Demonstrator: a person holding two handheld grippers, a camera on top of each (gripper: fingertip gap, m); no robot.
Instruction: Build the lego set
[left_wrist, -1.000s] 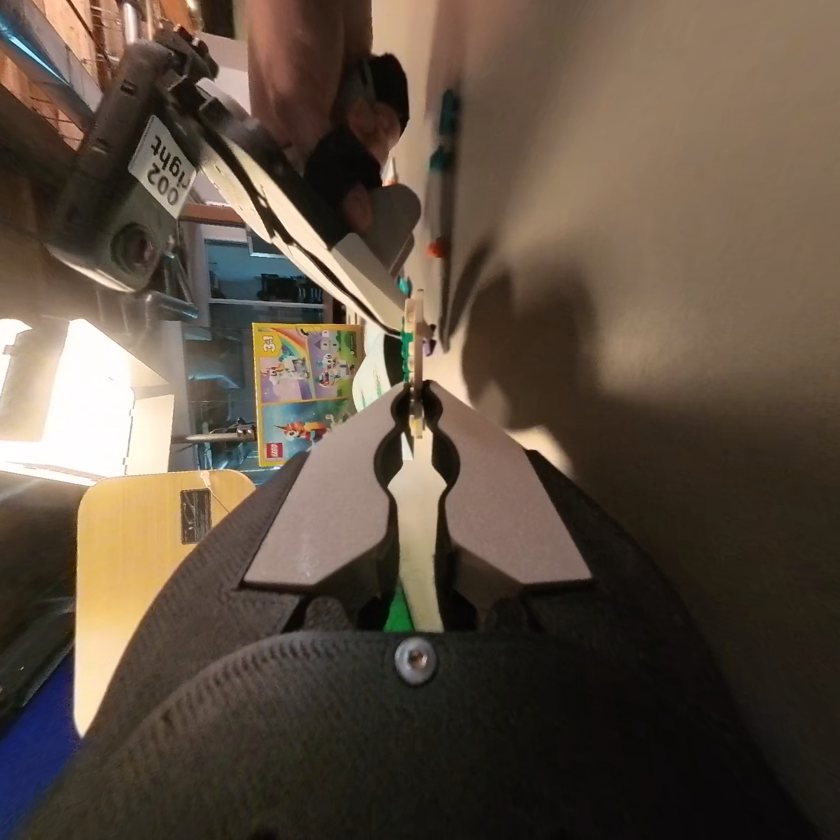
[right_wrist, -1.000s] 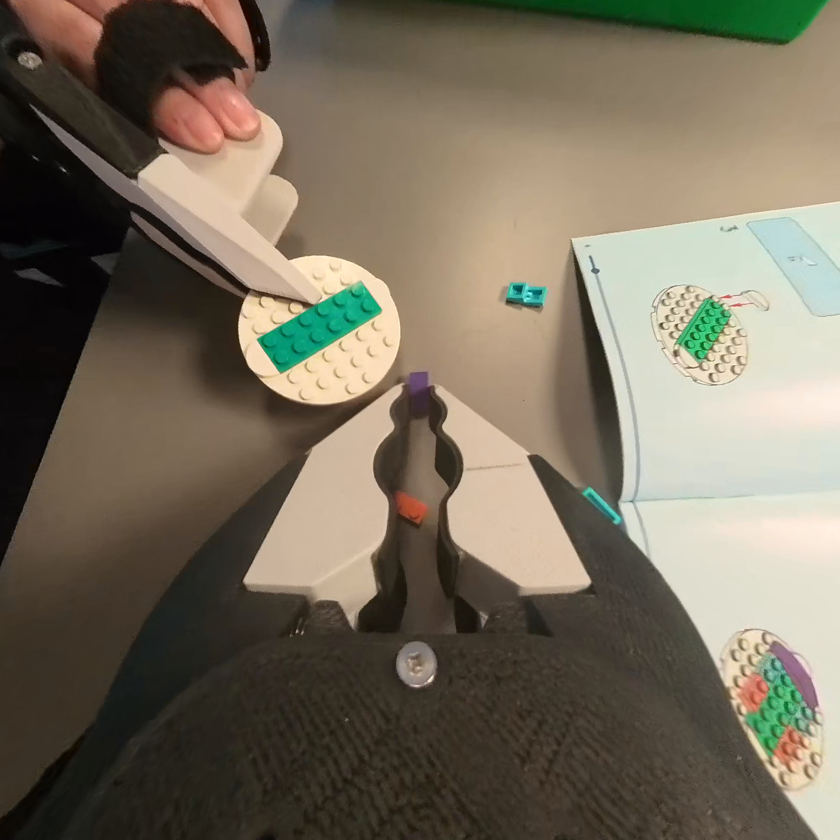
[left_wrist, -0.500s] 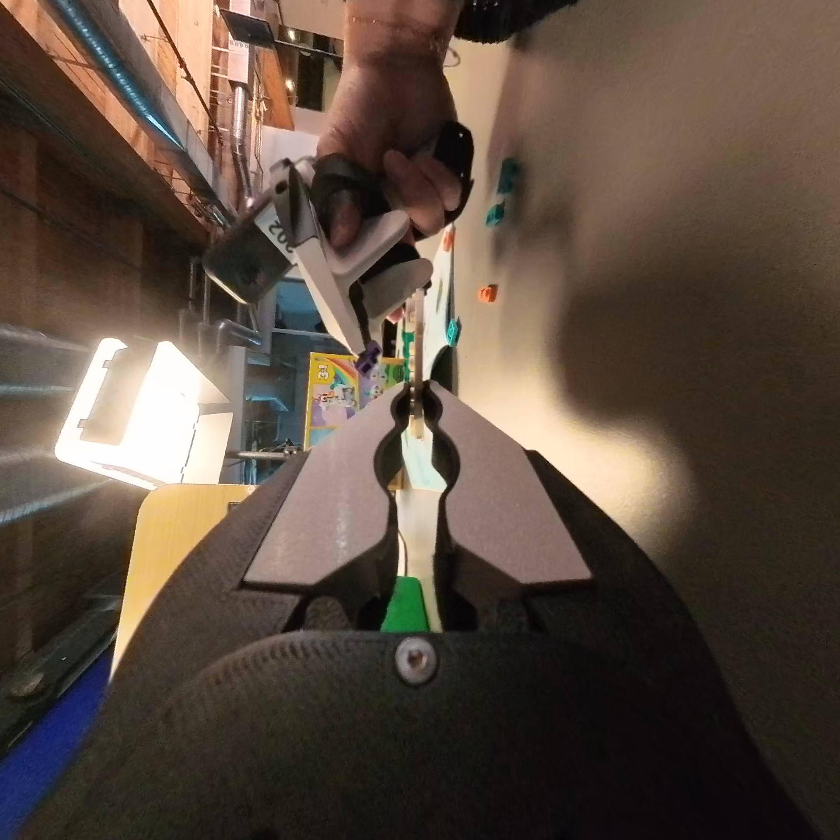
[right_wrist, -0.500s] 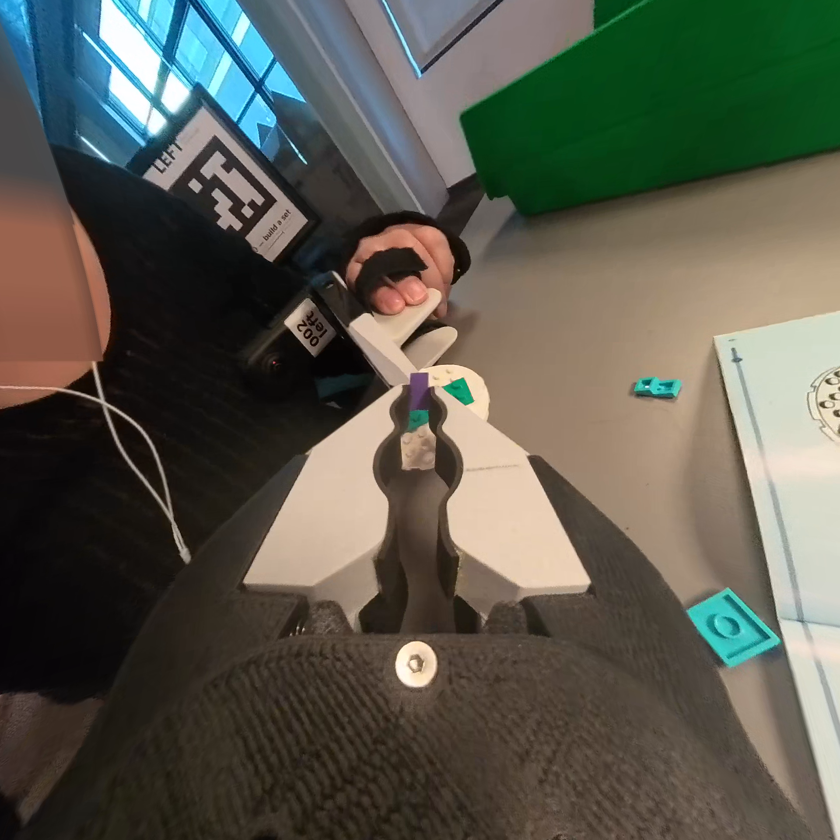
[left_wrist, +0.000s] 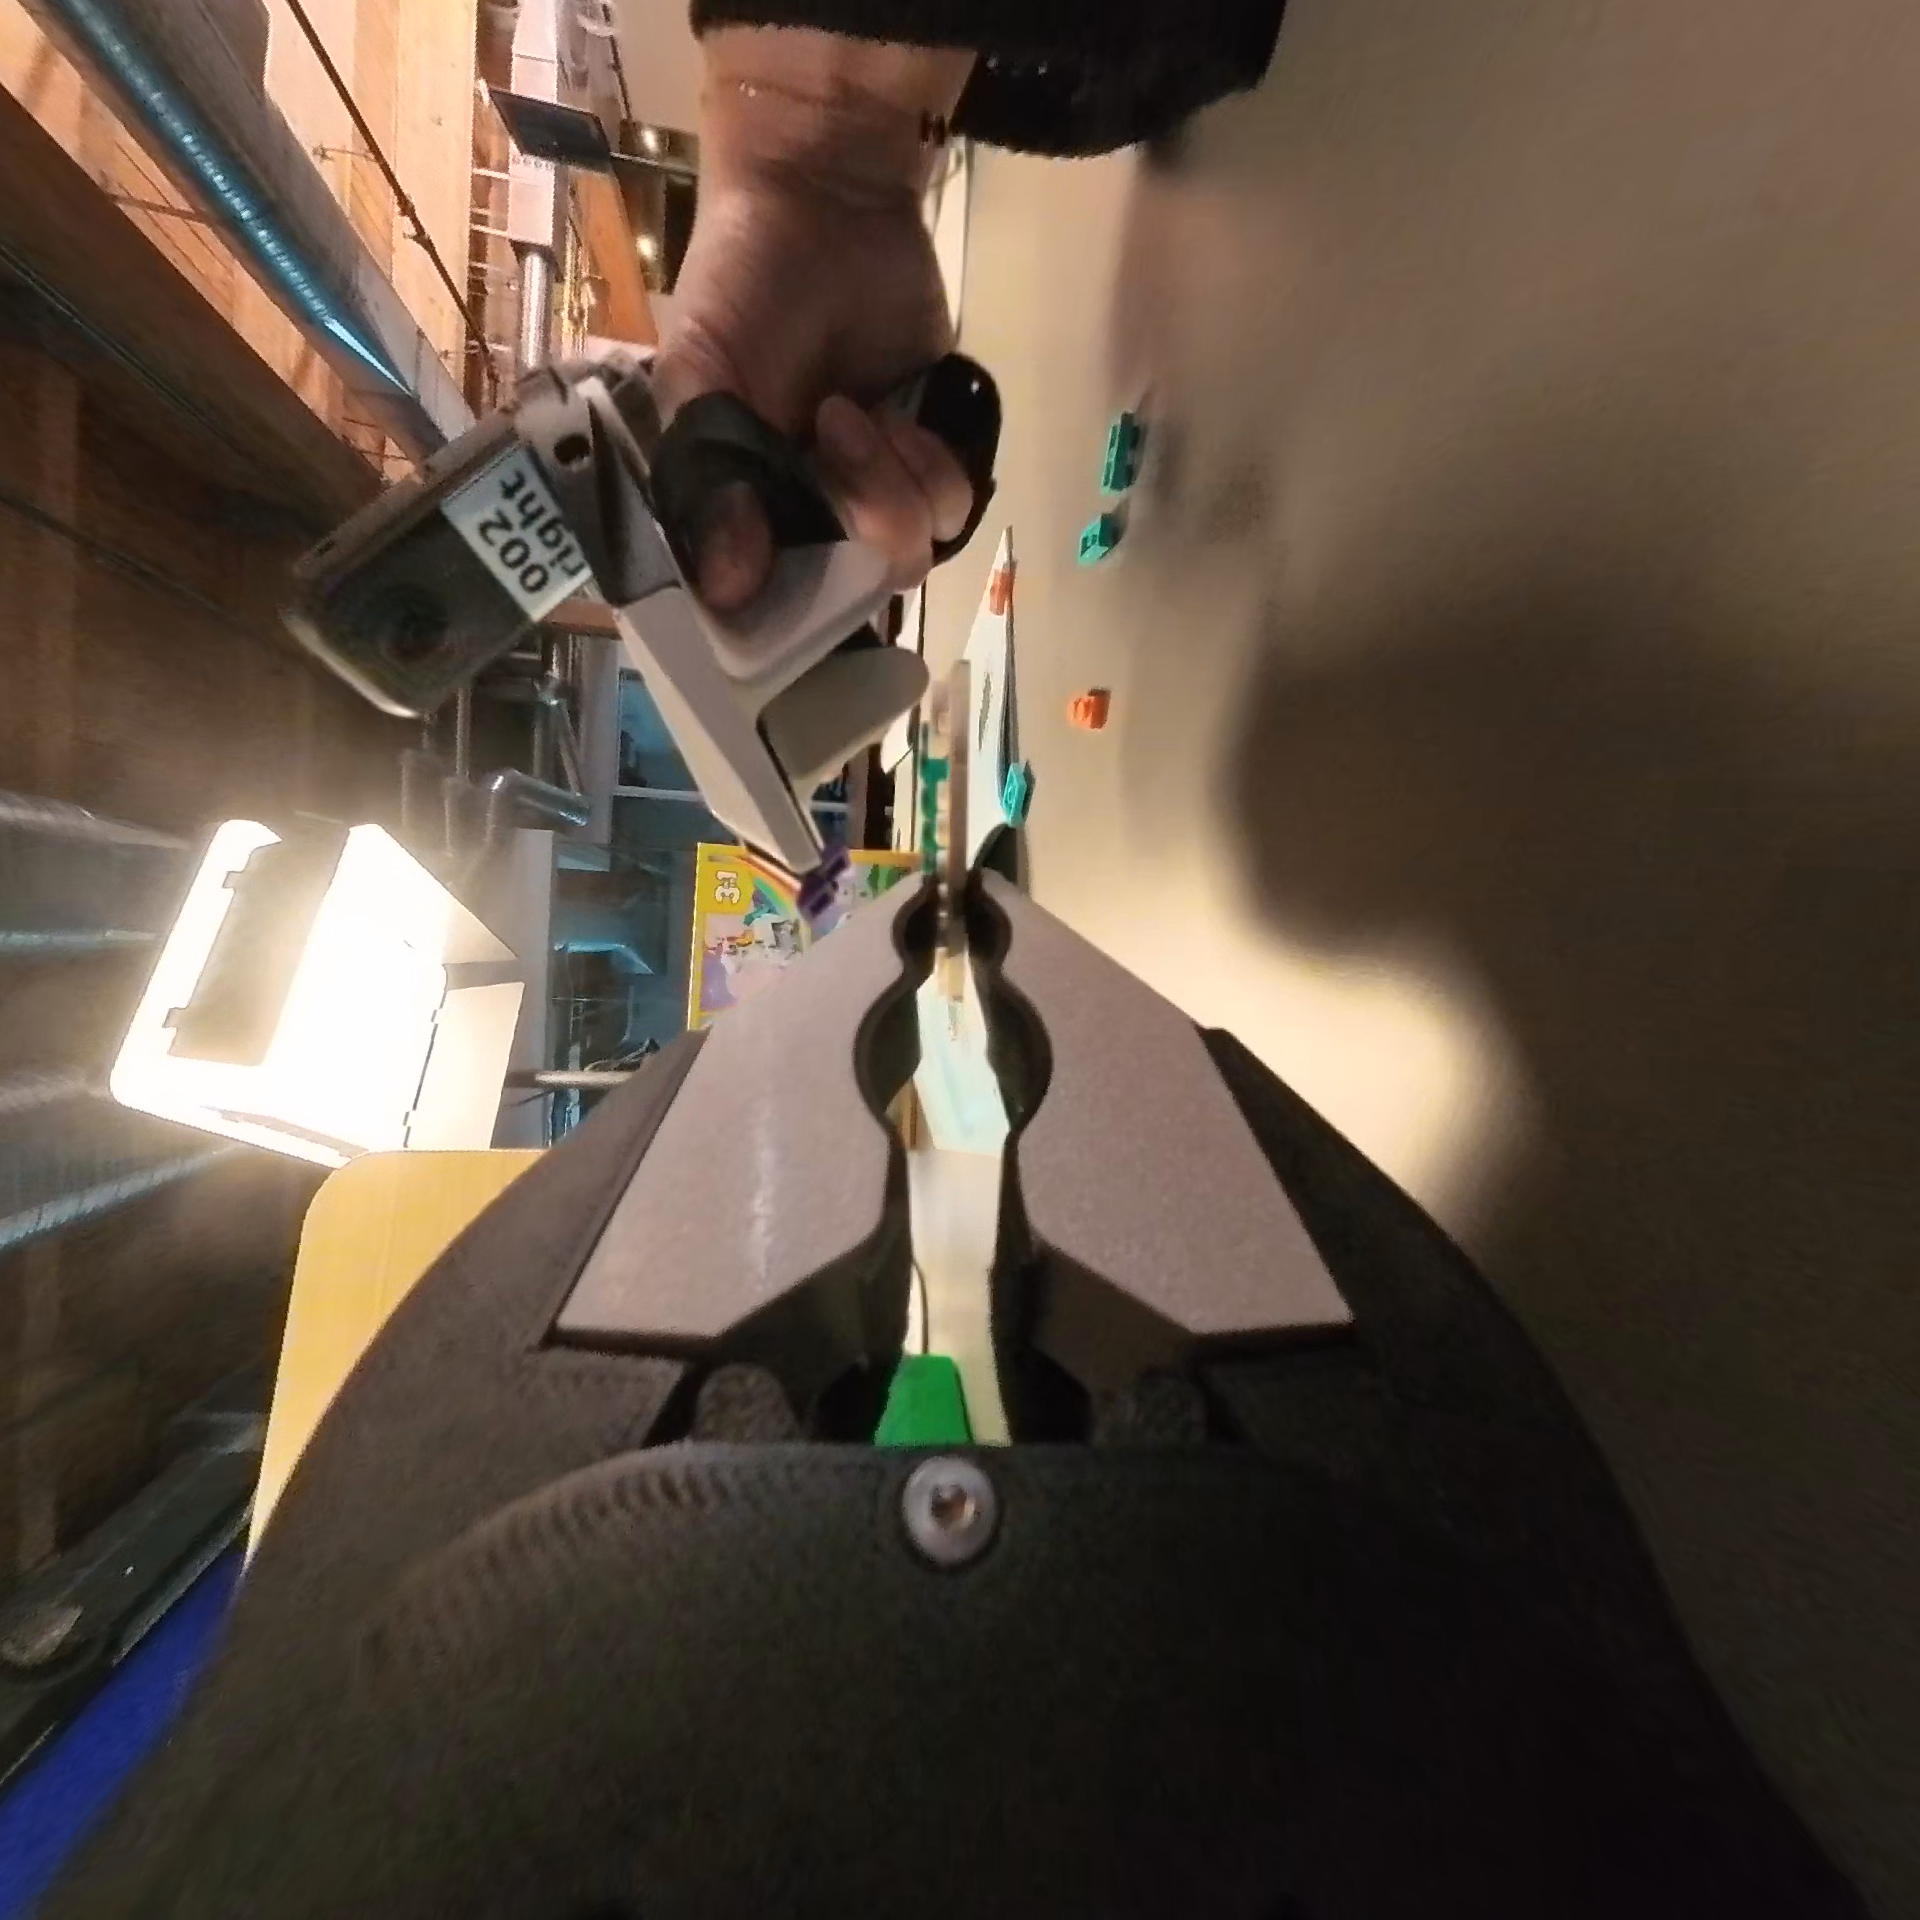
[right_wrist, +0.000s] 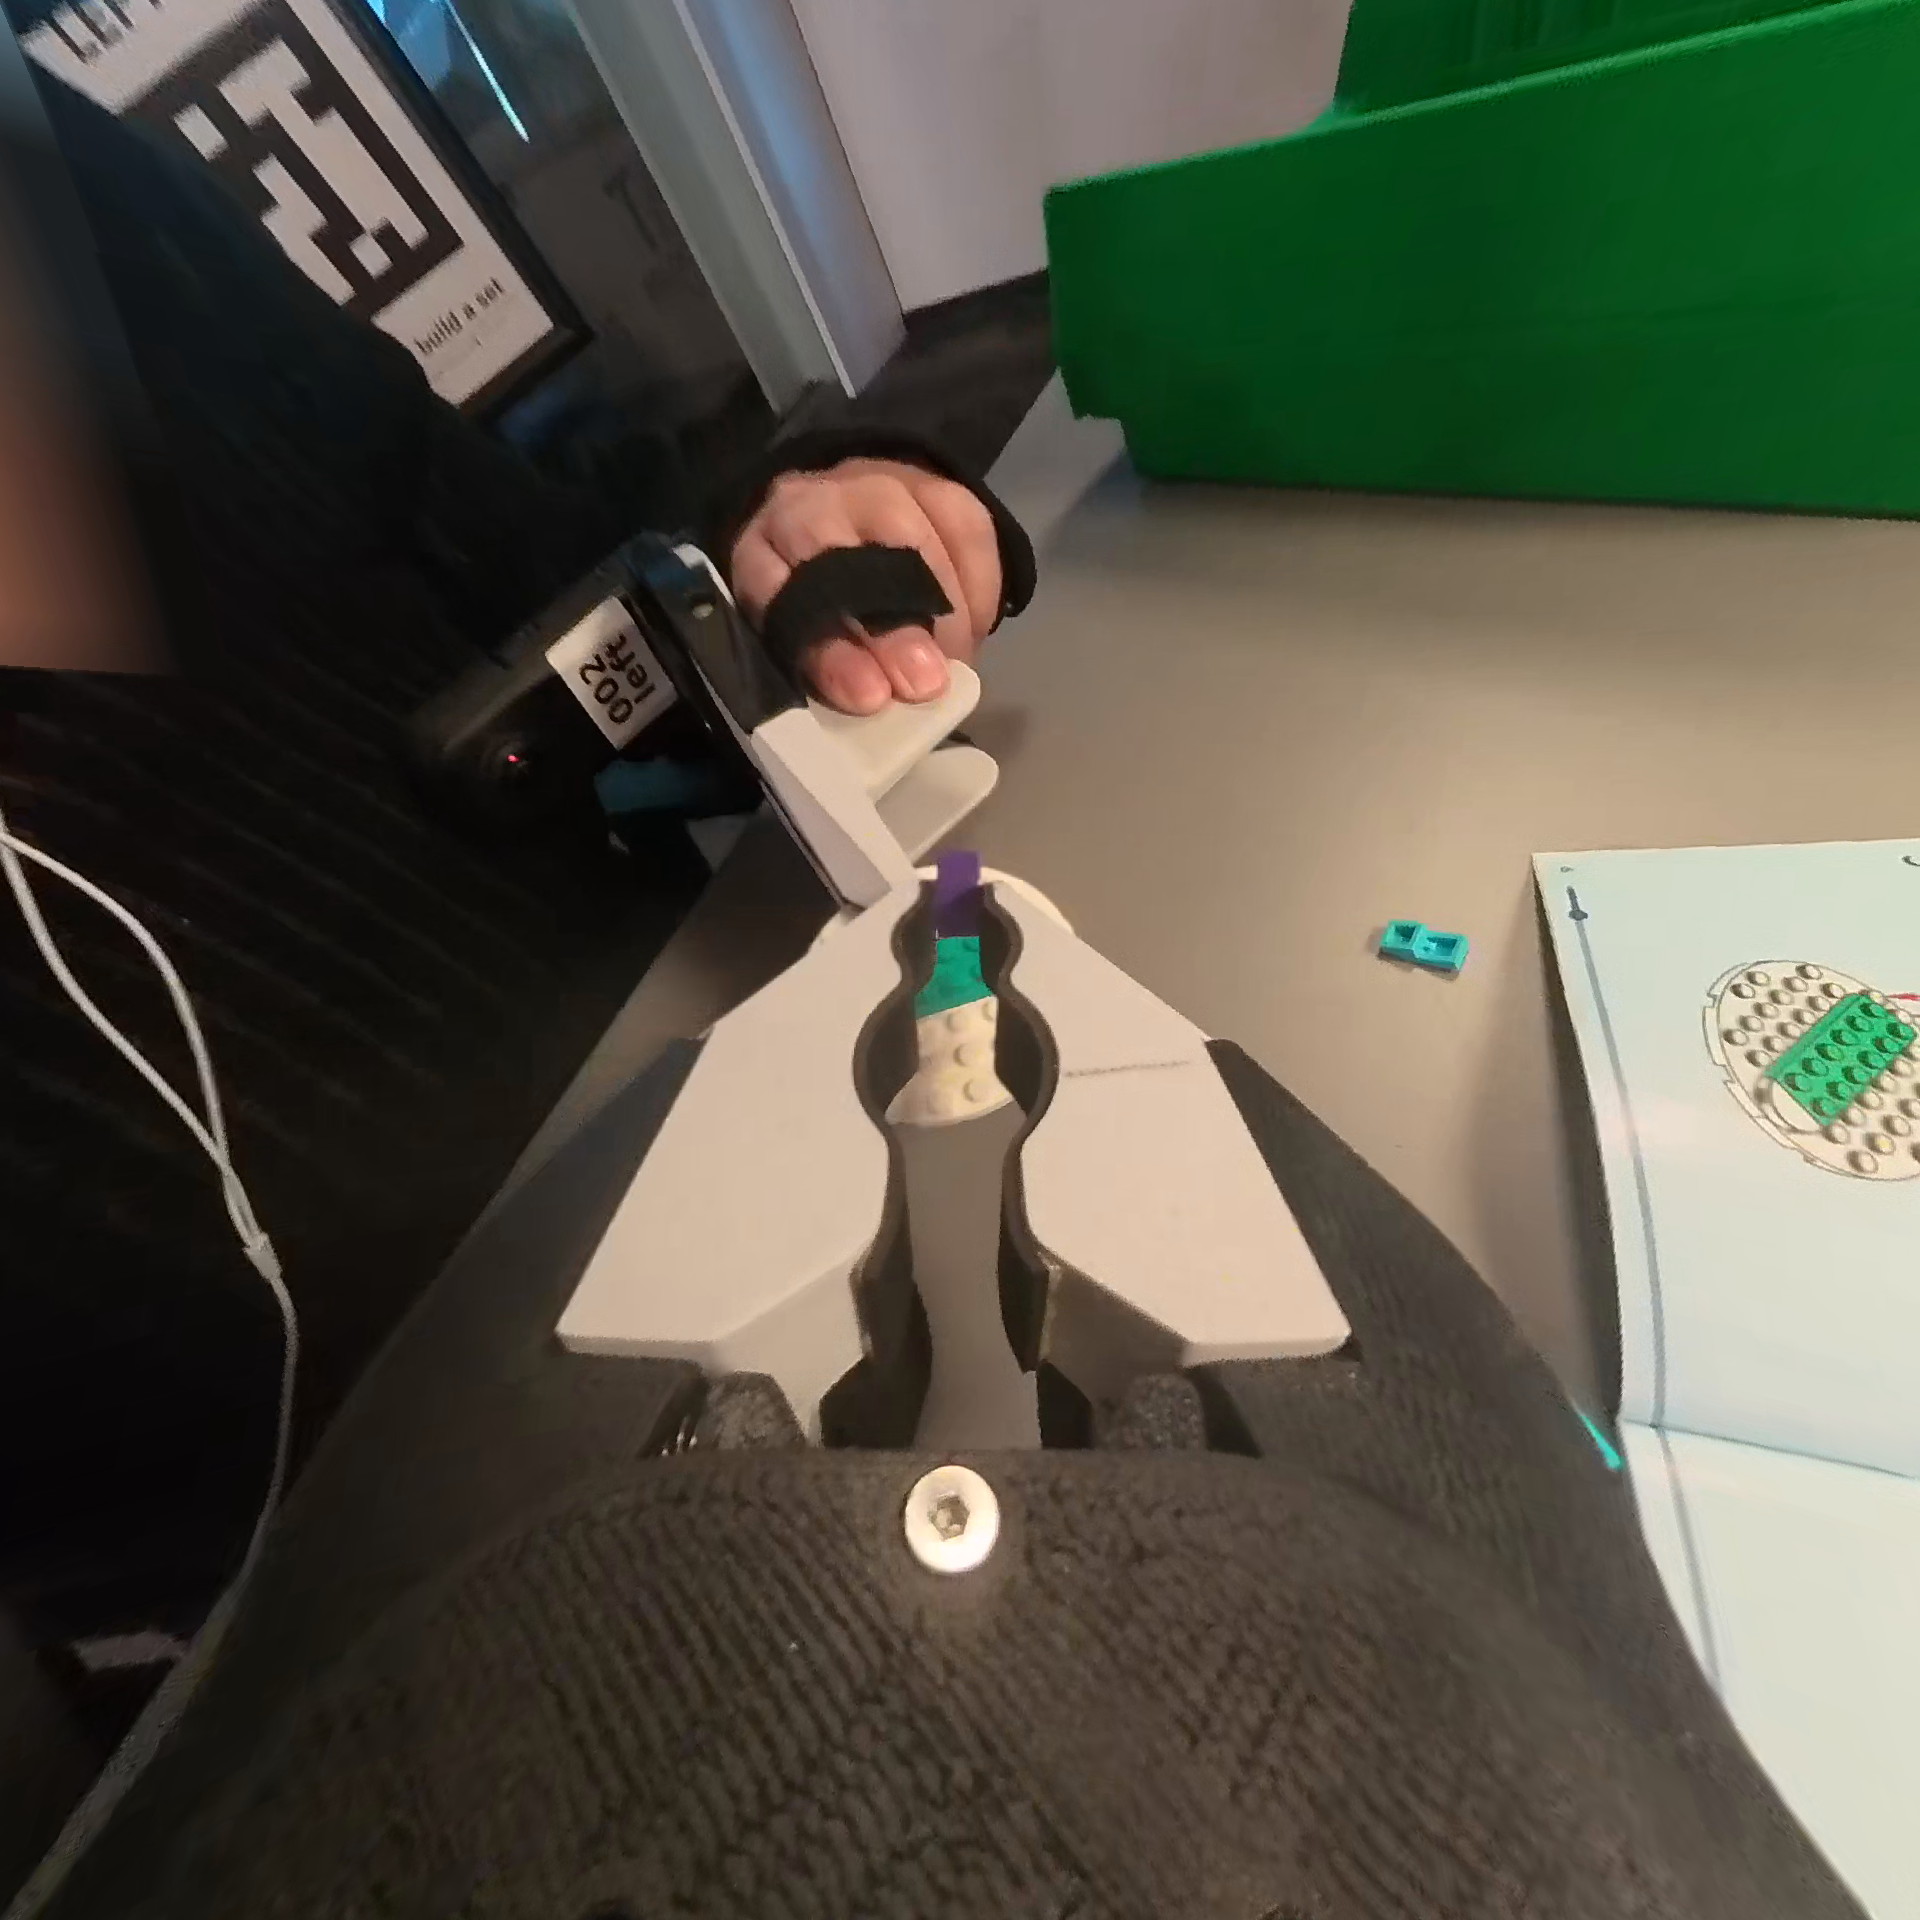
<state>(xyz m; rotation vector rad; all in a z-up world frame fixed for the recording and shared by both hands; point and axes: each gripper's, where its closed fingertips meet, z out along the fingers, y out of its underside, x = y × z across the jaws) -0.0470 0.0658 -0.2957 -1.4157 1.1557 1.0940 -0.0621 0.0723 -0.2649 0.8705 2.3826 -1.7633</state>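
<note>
I judge the step in hand is to seat the purple piece (right_wrist: 957, 891) on the round plate (right_wrist: 954, 1070), beside the green plate (right_wrist: 951, 975) already on it. To do it well, I must line the piece up with the studs before I press, and press straight into the face of the plate — the left side must hold firm against this push, or the plate may tip.

The right gripper (right_wrist: 957, 902) is closed narrow on the purple piece, which sticks out past its tips. The left gripper (left_wrist: 952, 891) is closed narrow on the edge of the round plate and holds it above the table (right_wrist: 1299, 665). In the left view, the piece (left_wrist: 828, 875) is near the plate (left_wrist: 958, 774) but apart from it. Some loose pieces lie on the table, and the booklet (right_wrist: 1766, 1091) lies open at my right.
</note>
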